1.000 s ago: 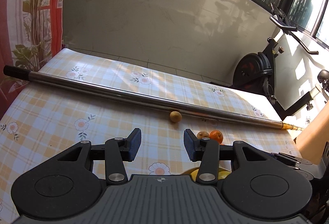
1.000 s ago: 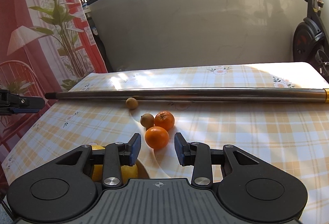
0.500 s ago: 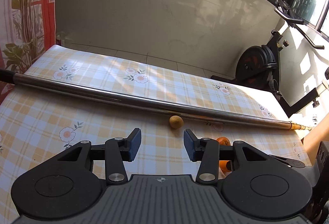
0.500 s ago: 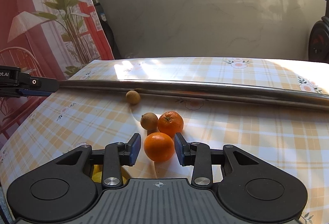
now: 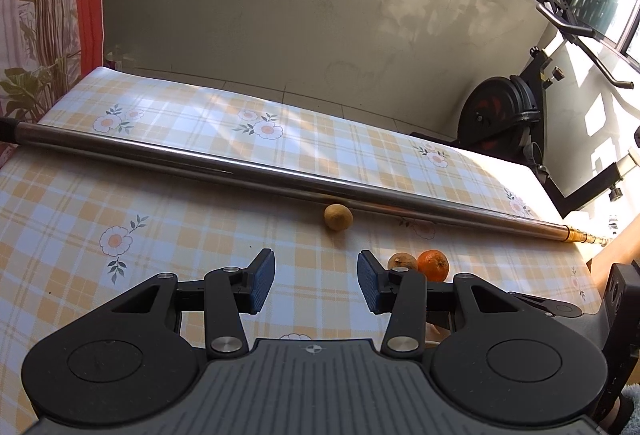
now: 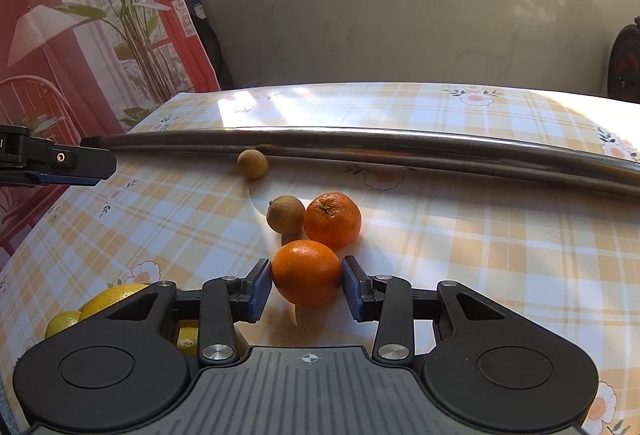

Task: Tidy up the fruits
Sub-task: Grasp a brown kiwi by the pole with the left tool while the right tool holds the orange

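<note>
Right fingers (image 6: 262, 287) flank orange (image 6: 307, 272) — contact unclear; left fingers (image 5: 264, 281) spread.

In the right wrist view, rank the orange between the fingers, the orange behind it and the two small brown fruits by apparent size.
1. Near orange, largest, though closest to the camera.
2. Far orange, possibly equal in truth.
3. Brown fruit beside it.
4. Brown fruit by the metal pole; farther off, so unsure against the other.
</note>
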The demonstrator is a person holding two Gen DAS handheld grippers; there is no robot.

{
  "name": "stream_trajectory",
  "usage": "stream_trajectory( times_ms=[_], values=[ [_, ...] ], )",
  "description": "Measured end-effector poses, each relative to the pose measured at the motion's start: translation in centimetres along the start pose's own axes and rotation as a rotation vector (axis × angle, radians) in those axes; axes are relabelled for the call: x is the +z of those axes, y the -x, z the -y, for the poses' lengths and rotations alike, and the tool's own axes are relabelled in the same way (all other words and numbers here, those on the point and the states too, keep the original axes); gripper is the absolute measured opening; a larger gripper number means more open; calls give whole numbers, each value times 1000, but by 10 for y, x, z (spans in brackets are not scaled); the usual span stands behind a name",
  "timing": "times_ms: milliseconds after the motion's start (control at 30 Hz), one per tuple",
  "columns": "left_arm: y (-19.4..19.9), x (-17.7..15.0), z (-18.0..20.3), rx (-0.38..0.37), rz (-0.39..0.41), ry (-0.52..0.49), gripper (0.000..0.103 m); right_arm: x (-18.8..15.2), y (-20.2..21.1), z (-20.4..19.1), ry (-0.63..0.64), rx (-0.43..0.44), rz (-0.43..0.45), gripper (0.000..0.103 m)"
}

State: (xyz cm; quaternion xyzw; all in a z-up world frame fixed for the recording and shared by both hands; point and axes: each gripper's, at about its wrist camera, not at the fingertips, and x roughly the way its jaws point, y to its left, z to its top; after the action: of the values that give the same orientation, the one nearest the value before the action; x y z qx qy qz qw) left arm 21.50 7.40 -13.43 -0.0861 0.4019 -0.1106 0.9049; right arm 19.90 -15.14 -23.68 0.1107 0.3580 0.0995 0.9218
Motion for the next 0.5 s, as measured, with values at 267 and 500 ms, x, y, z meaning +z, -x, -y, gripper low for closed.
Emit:
stream_trajectory(
  times_ms=[267, 500],
  values=[
    [-4, 10, 7, -10, 15, 8, 48, -6, 10, 3, -25, 4, 30, 35],
    [-19, 31, 17, -42, 47, 40, 48, -13, 28, 14, -86, -6, 72, 35]
  ],
)
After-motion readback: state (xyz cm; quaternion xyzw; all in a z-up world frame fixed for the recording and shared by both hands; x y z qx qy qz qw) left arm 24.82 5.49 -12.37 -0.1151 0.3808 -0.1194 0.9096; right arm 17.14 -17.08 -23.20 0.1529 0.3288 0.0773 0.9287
